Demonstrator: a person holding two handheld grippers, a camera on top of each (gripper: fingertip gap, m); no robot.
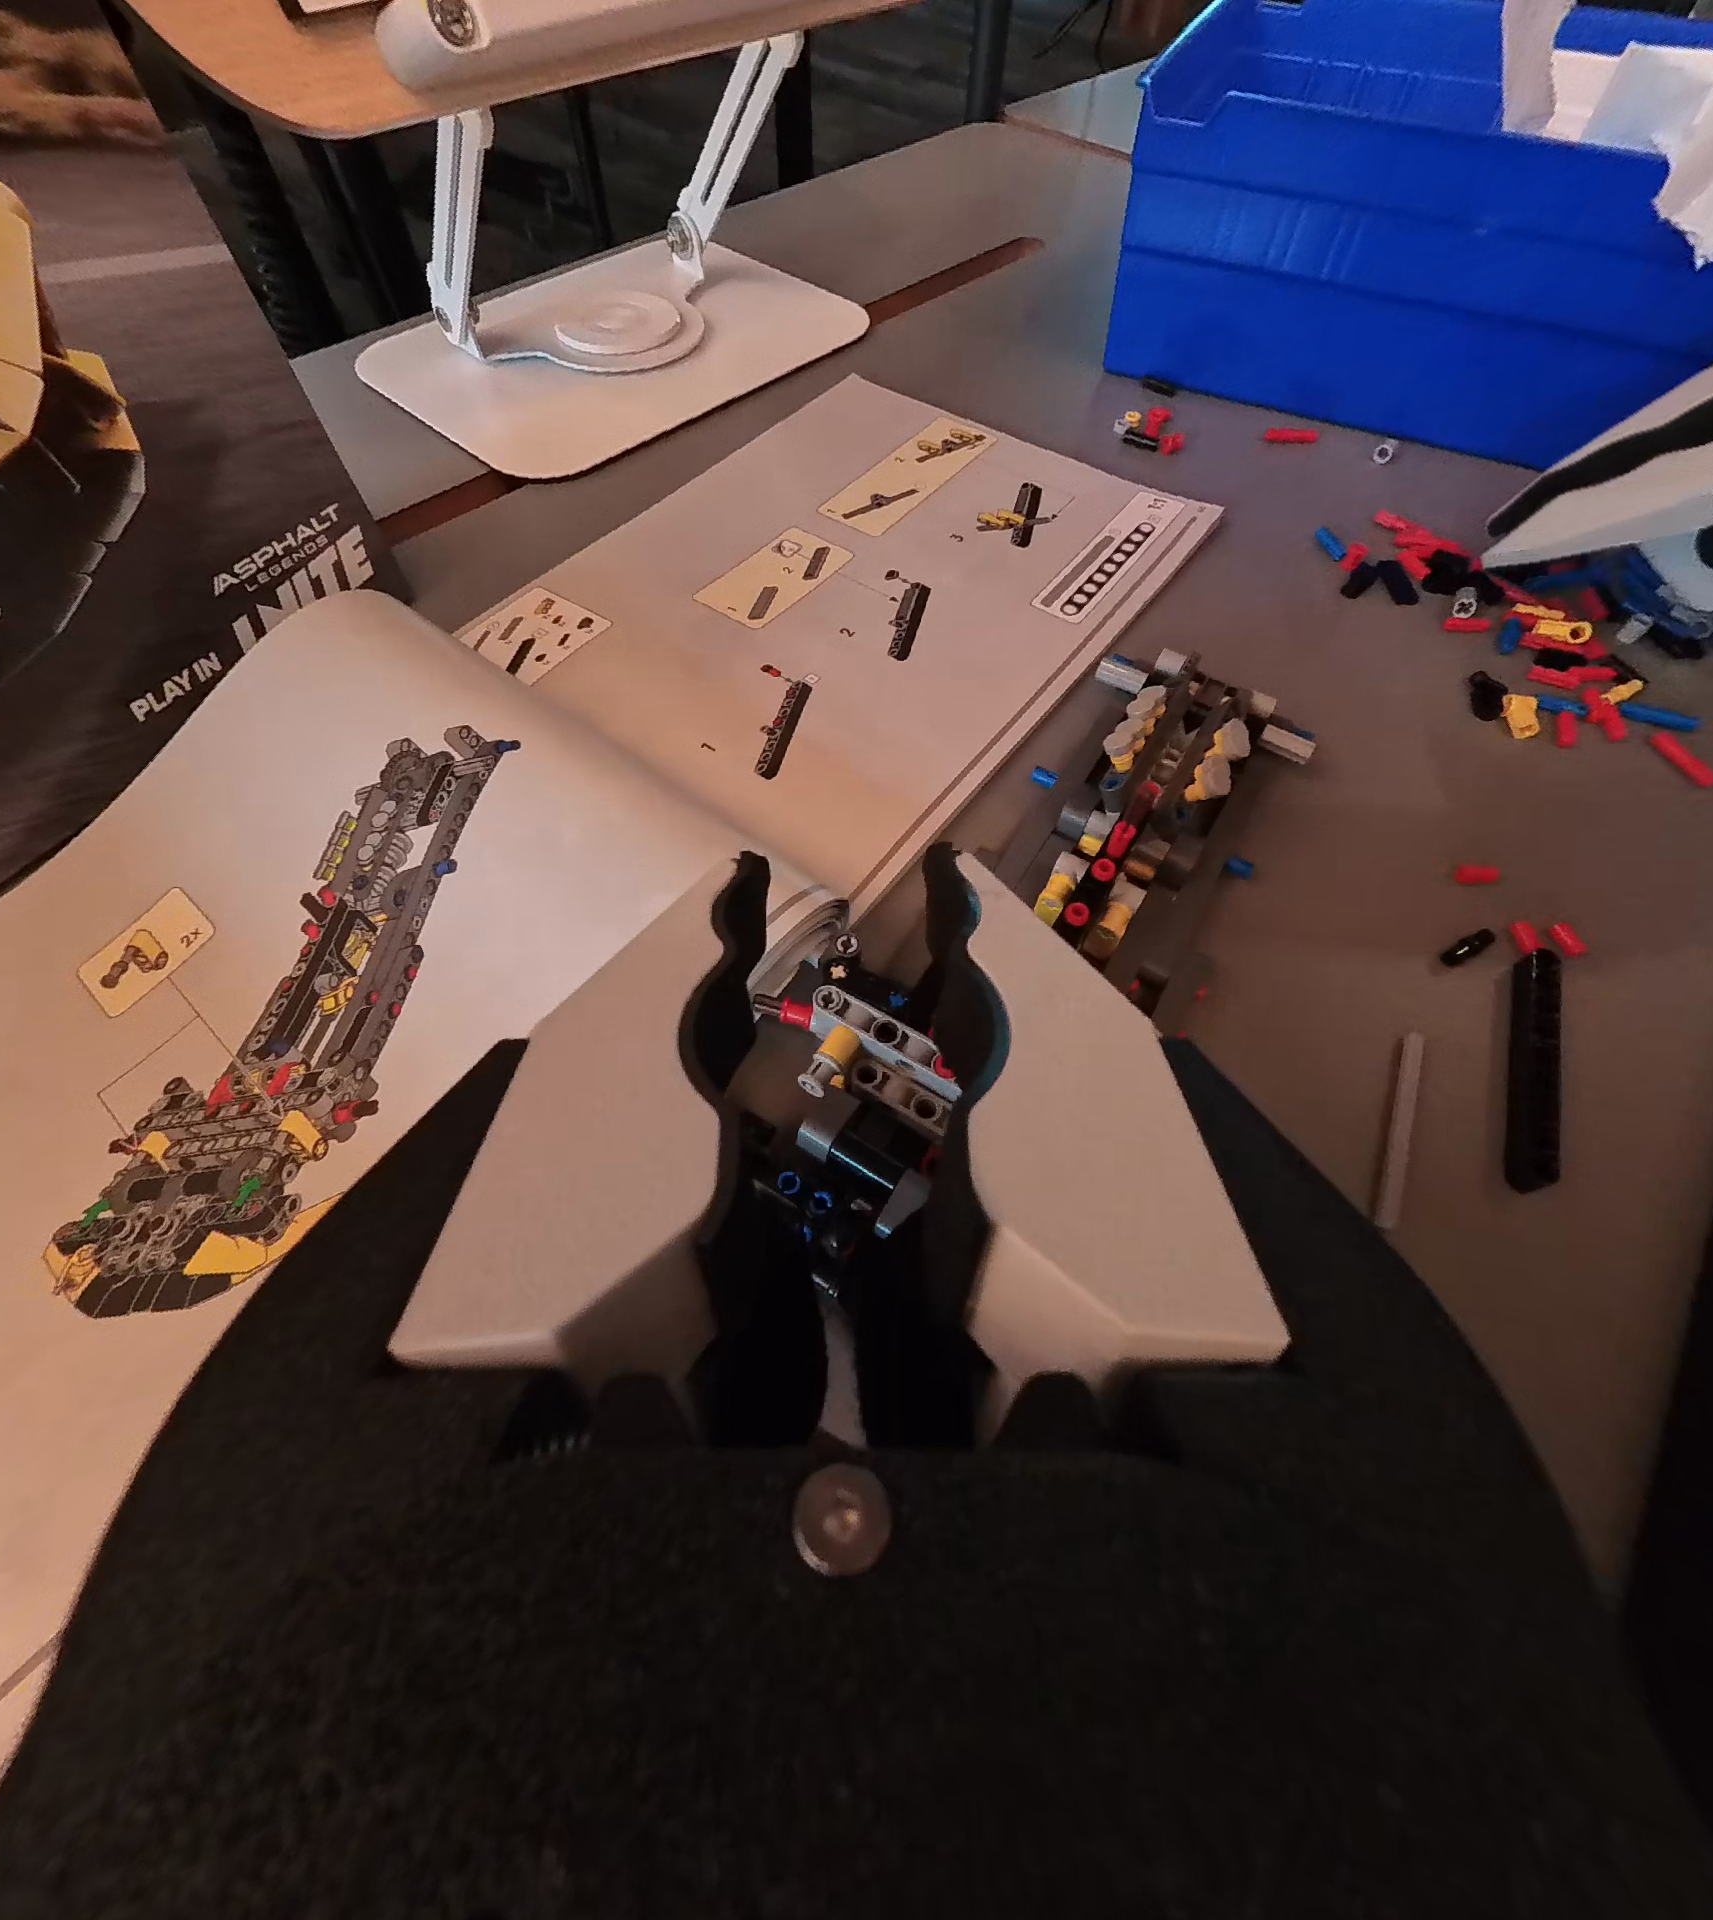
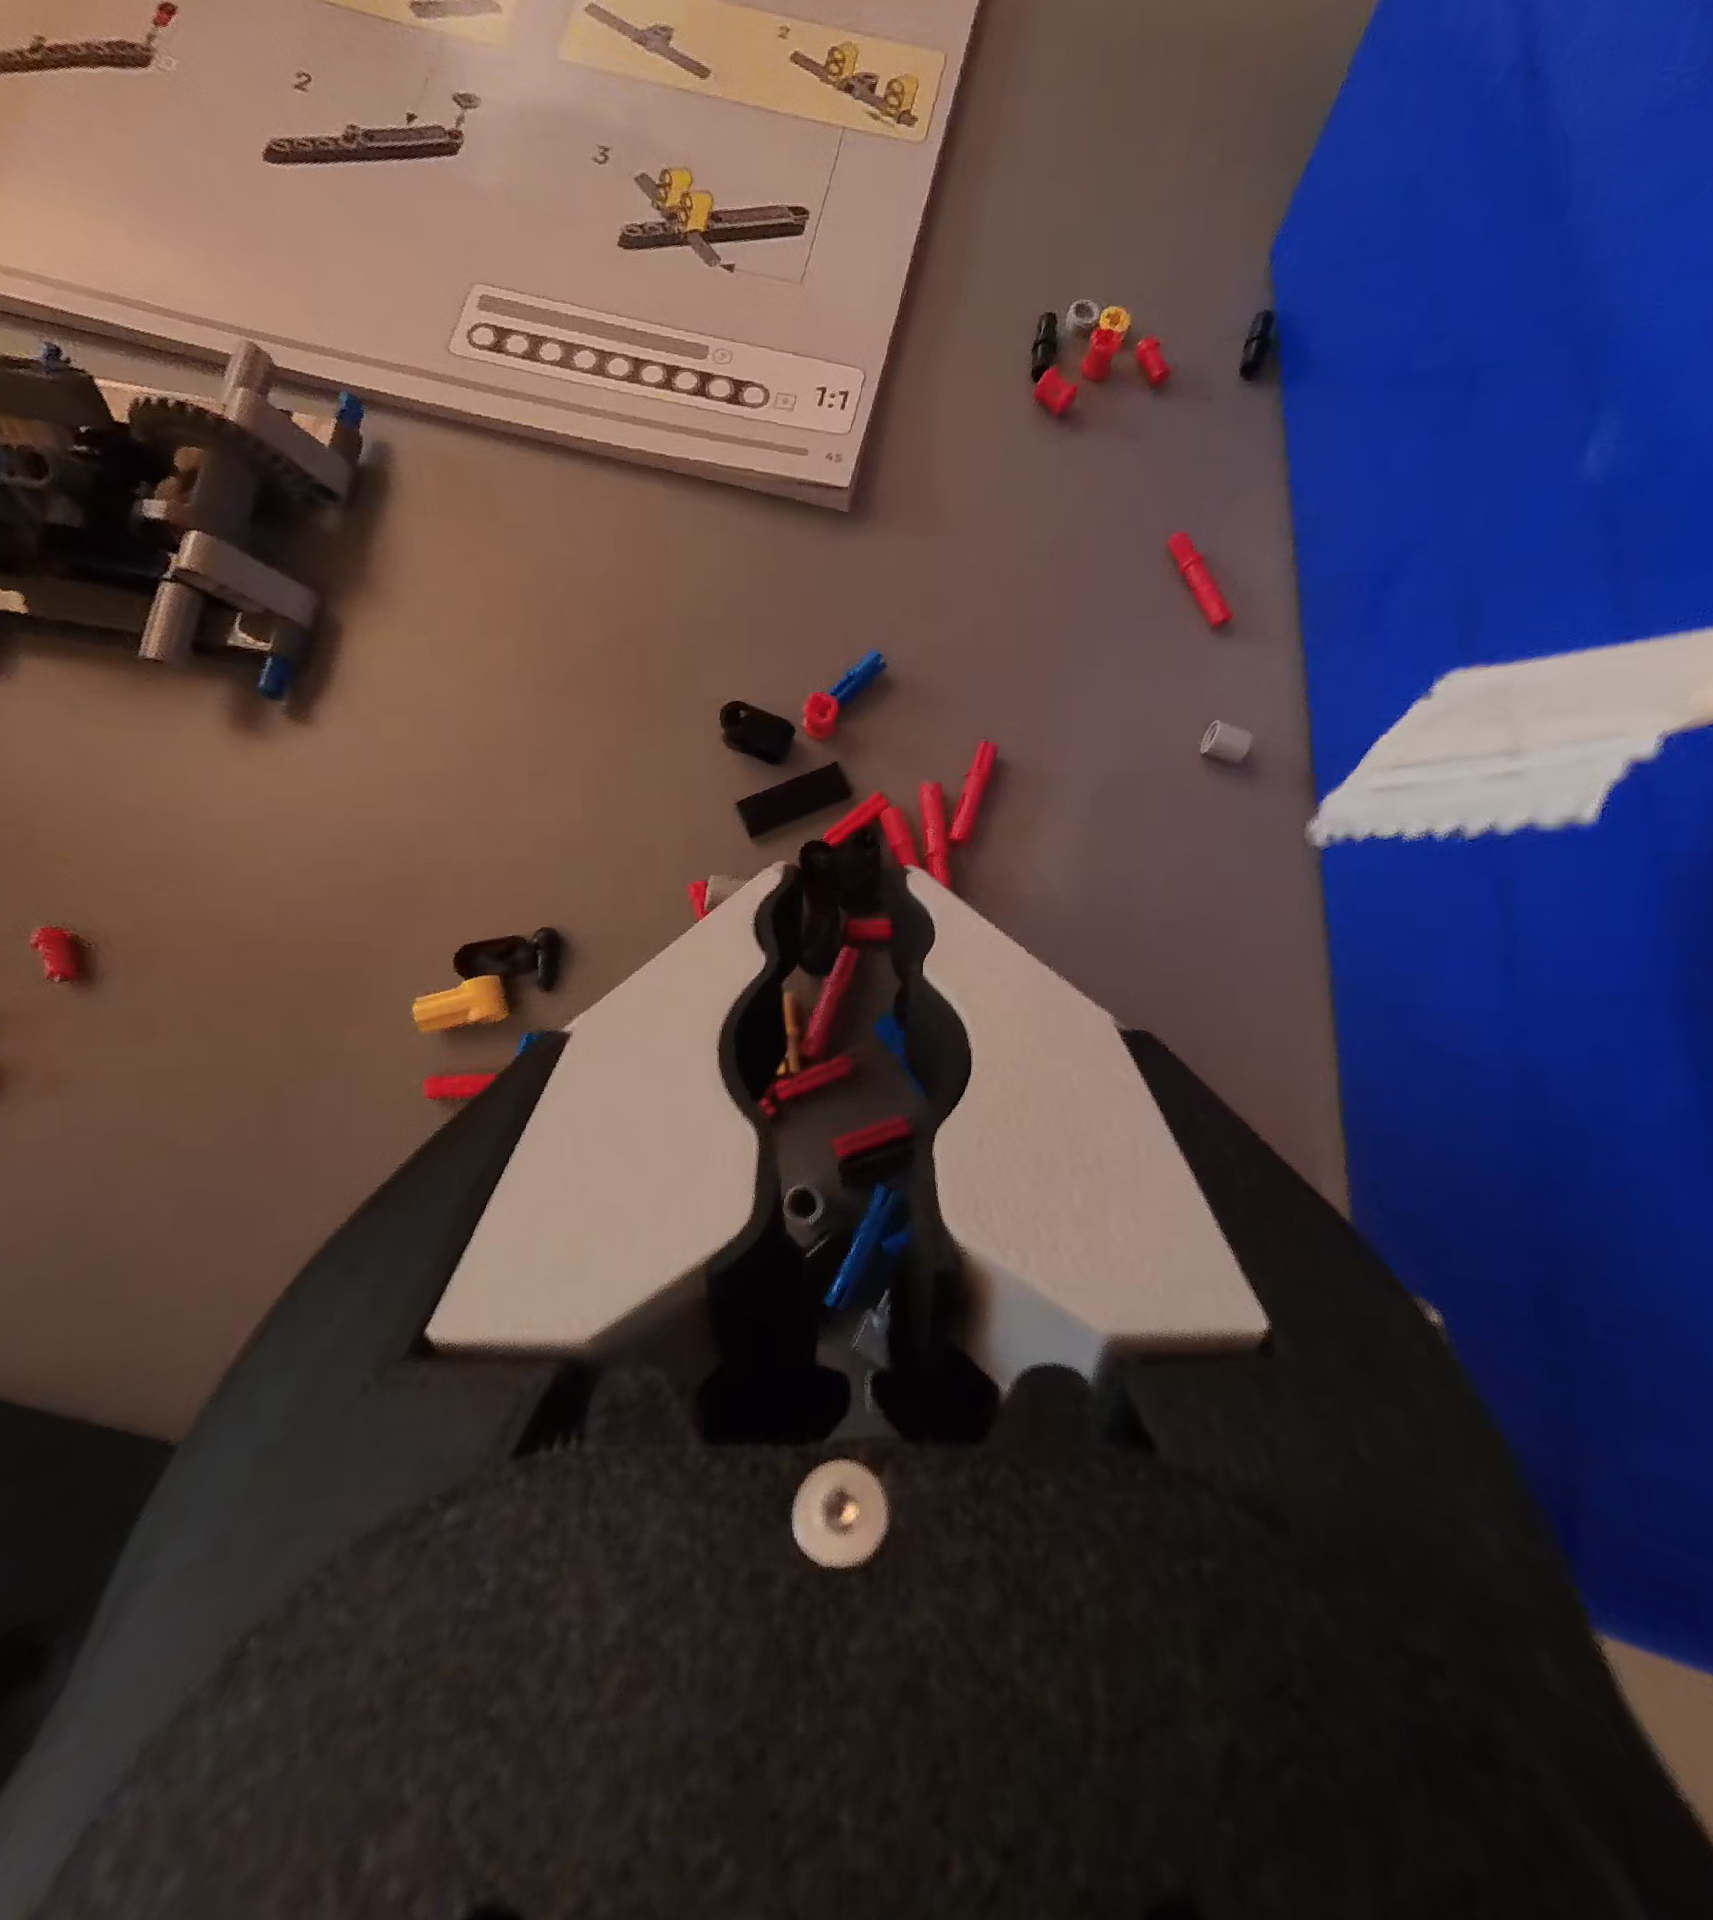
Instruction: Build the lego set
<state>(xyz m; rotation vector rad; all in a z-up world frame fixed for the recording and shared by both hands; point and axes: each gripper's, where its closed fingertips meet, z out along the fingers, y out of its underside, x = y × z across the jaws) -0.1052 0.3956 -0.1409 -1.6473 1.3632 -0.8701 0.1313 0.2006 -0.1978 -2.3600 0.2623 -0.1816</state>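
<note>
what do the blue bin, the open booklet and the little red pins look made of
Blue bin: likely moulded plastic, going by its uniform colour, soft sheen and ribbed walls.
Open booklet: paper, fairly matte, with a stack of thin page edges showing and leaves curving at the fold.
Red pins: apparently hard plastic, with solid colour, moulded collars and a slight gloss.

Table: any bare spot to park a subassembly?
Free: grey table between the chassis build, the booklet corner and the pin pile. Crowded: loose pins around the right tongs, near the blue bin.
</note>
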